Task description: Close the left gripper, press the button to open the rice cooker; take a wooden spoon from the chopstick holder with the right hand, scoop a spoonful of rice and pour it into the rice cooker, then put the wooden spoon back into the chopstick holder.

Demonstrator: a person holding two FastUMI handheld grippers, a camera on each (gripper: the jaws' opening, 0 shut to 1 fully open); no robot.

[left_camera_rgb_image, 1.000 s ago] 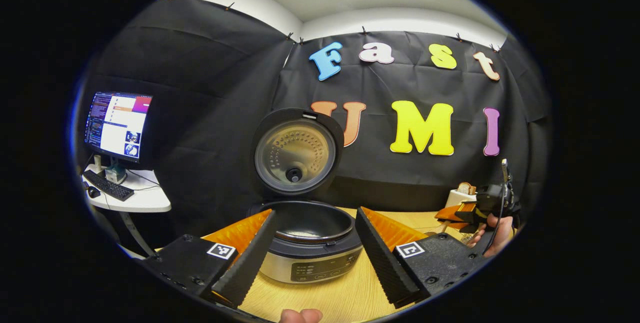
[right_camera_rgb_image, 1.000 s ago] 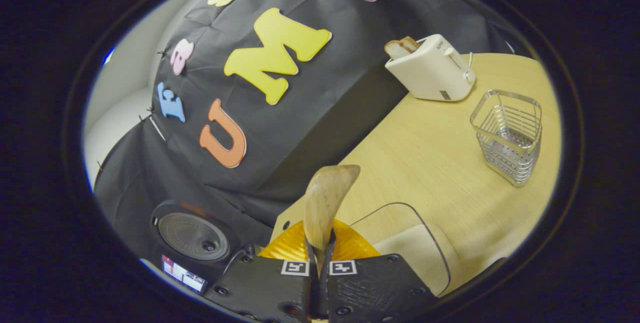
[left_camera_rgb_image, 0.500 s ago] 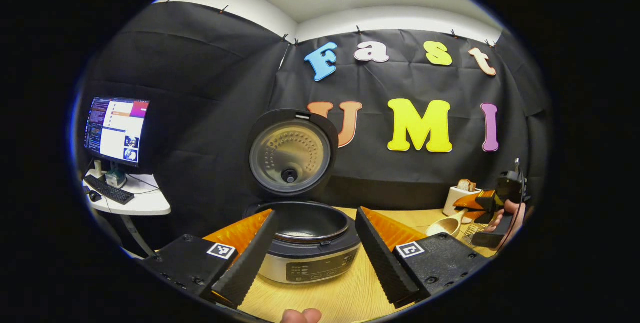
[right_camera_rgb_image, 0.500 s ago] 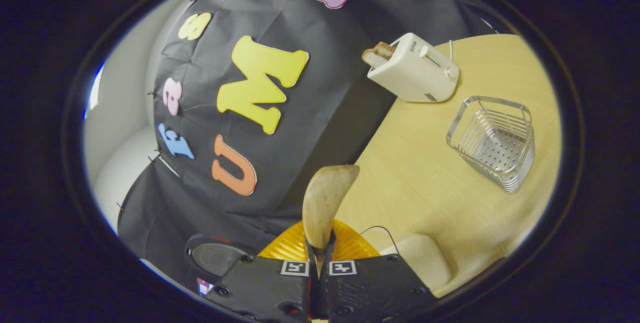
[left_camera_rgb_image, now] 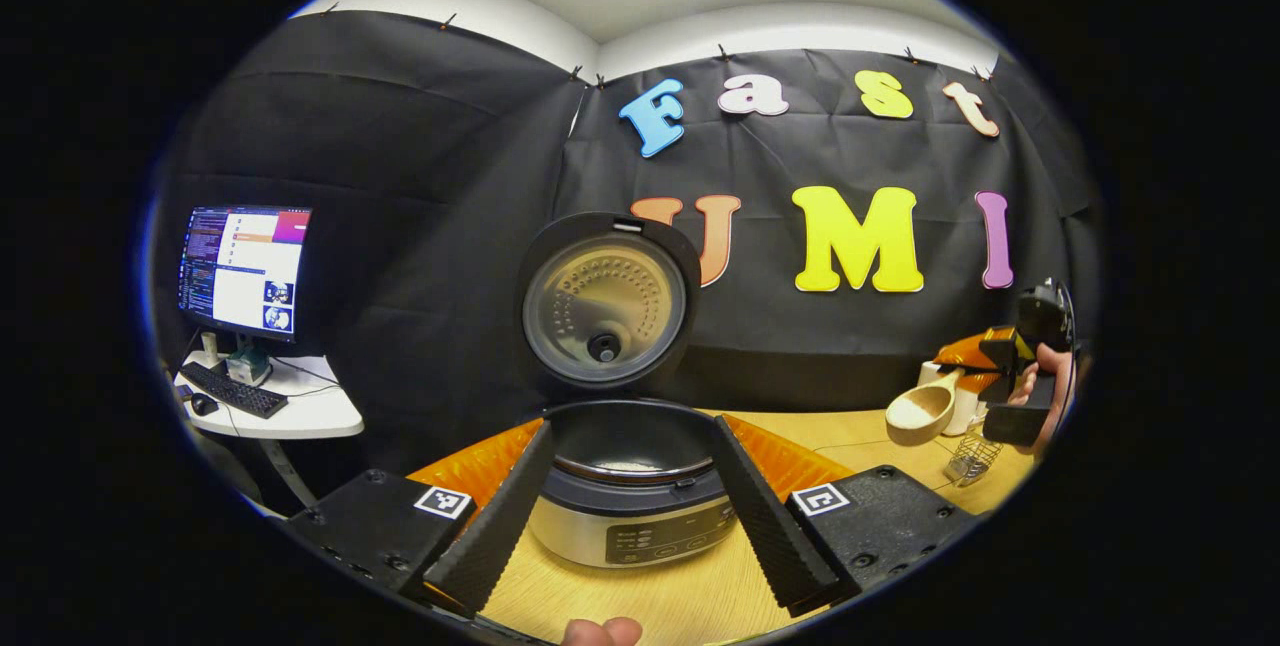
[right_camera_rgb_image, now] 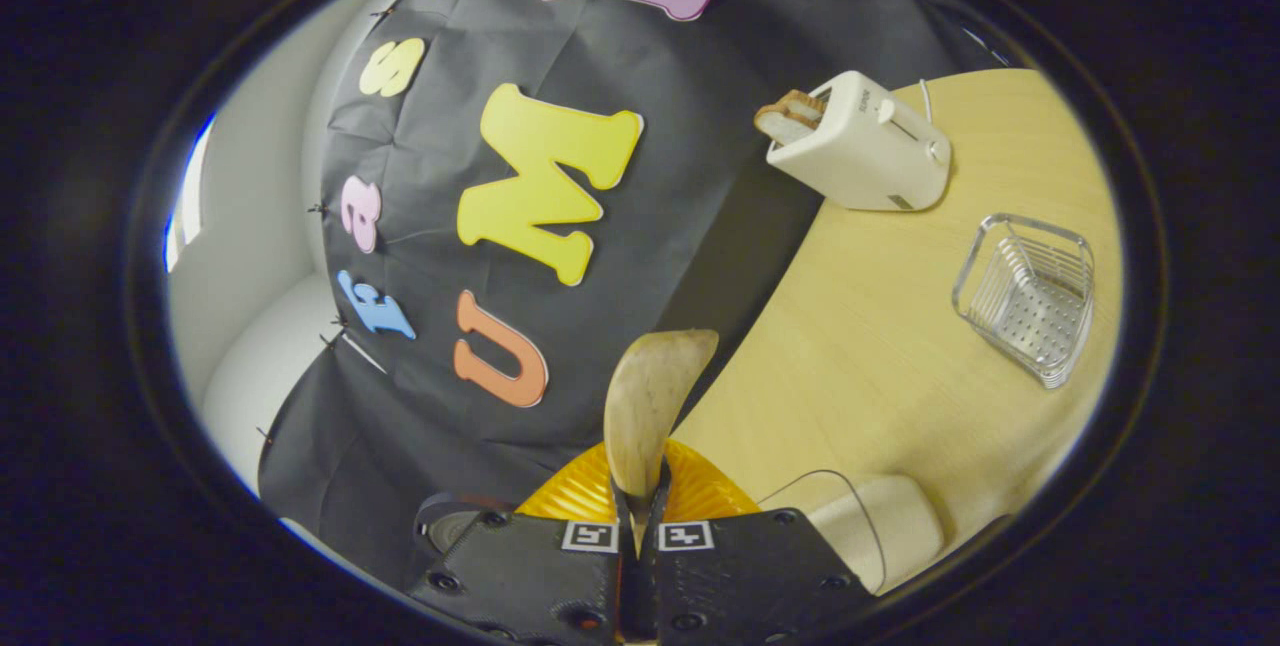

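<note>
- Holding my left gripper (left_camera_rgb_image: 630, 516) low over the wooden table (left_camera_rgb_image: 690, 596), I have its two fingers spread wide, with nothing between them but air and the front of the rice cooker (left_camera_rgb_image: 632, 506).
- Just past those fingertips the rice cooker stands open: its dark inner pot faces up and its lid (left_camera_rgb_image: 607, 301) is raised upright behind it, inner side toward me.
- Off to the far right of my left gripper, my other hand (left_camera_rgb_image: 1045, 376) carries the right gripper (left_camera_rgb_image: 985, 376) above the table, and the wooden spoon (left_camera_rgb_image: 922, 411) sticks out of it, bowl toward the cooker.
- In the right gripper view, my right gripper (right_camera_rgb_image: 638, 511) is pinched tight on the wooden spoon (right_camera_rgb_image: 645, 406), both fingers against its handle, the bowl rising straight ahead.
- Beyond the spoon and to the right, the wire chopstick holder (right_camera_rgb_image: 1030, 296) sits on the table, well apart from the spoon.
- Farther ahead of it, a white toaster (right_camera_rgb_image: 865, 146) with bread in its slot stands near the black cloth wall (right_camera_rgb_image: 640, 256).
- Far left of my left gripper, a monitor (left_camera_rgb_image: 243, 269) and keyboard (left_camera_rgb_image: 242, 391) sit on a small white desk (left_camera_rgb_image: 300, 414).
</note>
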